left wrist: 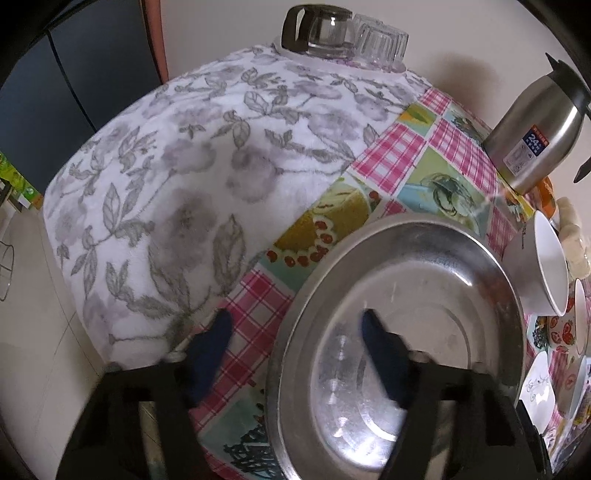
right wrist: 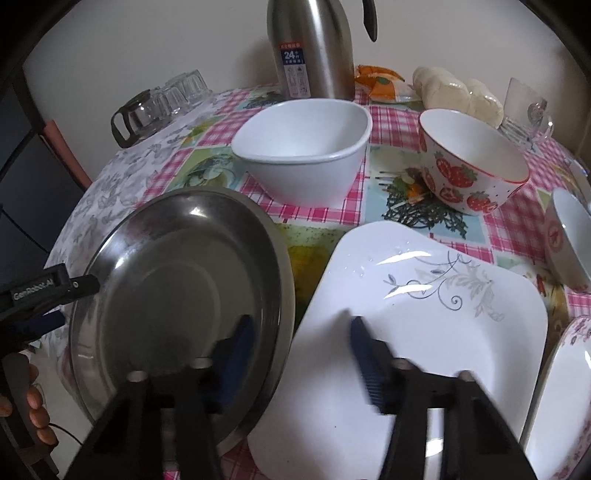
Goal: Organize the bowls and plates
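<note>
A round steel plate [left wrist: 406, 295] [right wrist: 177, 277] lies on the checked tablecloth near the table's front edge. My left gripper [left wrist: 295, 325] is open and straddles the plate's left rim, one blue finger outside over the cloth and one inside the dish. My right gripper [right wrist: 300, 326] is open as well. Its left finger is inside the steel plate's right rim and its right finger hangs over a white square plate [right wrist: 424, 332] with a grey vine print. The two plates lie side by side, edges close. No pad visibly presses on a rim.
Behind the plates stand a white square bowl [right wrist: 306, 147] and a strawberry bowl [right wrist: 476, 162]. A small bowl [right wrist: 569, 240] and a floral-rimmed dish [right wrist: 561, 387] sit at the right. A steel thermos [right wrist: 310, 48], a glass pot [left wrist: 314, 33], glasses and bagged buns [right wrist: 458, 92] line the back.
</note>
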A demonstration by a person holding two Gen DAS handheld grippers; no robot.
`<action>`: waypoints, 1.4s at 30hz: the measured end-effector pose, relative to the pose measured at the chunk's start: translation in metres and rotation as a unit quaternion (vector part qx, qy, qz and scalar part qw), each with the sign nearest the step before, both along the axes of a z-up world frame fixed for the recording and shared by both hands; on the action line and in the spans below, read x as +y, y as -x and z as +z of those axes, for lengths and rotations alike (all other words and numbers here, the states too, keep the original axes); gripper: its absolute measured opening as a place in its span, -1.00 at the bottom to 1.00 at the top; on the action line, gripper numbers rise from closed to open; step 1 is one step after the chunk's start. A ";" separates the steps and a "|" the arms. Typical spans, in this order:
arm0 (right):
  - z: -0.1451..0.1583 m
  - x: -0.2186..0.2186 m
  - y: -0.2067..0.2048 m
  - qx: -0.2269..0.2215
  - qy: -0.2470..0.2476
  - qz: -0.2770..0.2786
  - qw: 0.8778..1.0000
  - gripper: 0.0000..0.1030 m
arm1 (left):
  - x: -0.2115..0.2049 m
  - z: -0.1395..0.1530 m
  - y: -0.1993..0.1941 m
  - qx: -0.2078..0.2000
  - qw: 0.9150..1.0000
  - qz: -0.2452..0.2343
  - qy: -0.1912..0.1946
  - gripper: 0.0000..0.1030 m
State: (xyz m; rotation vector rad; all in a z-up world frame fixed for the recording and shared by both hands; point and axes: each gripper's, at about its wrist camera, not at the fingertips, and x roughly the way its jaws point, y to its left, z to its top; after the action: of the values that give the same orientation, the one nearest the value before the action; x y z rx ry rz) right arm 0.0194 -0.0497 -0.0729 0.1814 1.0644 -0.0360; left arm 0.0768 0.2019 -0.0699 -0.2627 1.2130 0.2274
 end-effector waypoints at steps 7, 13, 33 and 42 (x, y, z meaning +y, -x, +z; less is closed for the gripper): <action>0.005 0.003 0.003 -0.013 0.005 0.012 1.000 -0.43 | 0.005 -0.006 -0.001 0.006 1.000 0.007 0.017 -0.49; 0.006 0.005 0.004 -0.016 -0.006 0.025 1.000 -0.61 | 0.004 -0.002 0.000 0.000 1.000 0.005 0.011 -0.51; 0.013 -0.002 0.008 -0.023 -0.043 0.032 0.998 -0.74 | -0.002 0.012 0.002 -0.030 0.999 -0.013 -0.002 -0.55; 0.029 0.006 0.012 -0.054 -0.009 0.054 0.997 -0.73 | -0.001 0.020 0.006 -0.048 0.999 -0.008 0.002 -0.55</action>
State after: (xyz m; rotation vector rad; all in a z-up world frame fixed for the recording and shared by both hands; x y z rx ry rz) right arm 0.0071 -0.0441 -0.0440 0.1401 0.9647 0.0794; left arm 0.0711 0.2007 -0.0498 -0.2648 1.1204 0.1961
